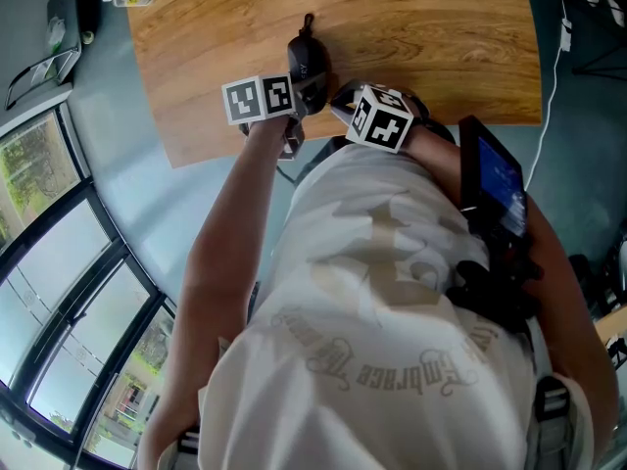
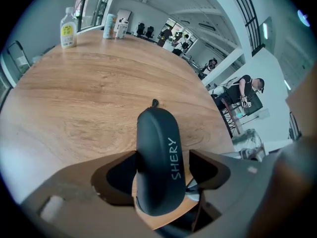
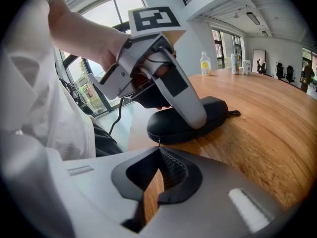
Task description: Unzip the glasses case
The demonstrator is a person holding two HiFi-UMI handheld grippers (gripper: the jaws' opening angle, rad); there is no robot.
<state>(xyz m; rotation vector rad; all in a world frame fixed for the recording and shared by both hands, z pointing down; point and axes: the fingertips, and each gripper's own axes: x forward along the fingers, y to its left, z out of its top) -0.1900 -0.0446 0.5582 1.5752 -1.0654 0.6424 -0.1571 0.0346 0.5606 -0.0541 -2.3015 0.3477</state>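
Observation:
A black zip-up glasses case (image 2: pixel 158 157) with white lettering lies on the wooden table (image 2: pixel 74 108), near its front edge. My left gripper (image 2: pixel 162 158) straddles the case (image 1: pixel 309 62) from above. Its left pad lies against the case's side, and a narrow gap shows at the right pad, so it is open. From the other side, one left finger (image 3: pixel 185 100) lies over the case (image 3: pixel 208 114). My right gripper (image 3: pixel 158 148) is at the case's near end, its tips shut on a thin sliver that looks like the zipper pull. The seam looks closed.
A small cord loop (image 2: pixel 155 103) trails from the case's far end. A clear bottle (image 2: pixel 68 29) and some cans (image 2: pixel 110 26) stand at the table's far corner. The table's front edge (image 1: pixel 211 150) is just under my hands. A dark screen device (image 1: pixel 495 179) hangs at my chest.

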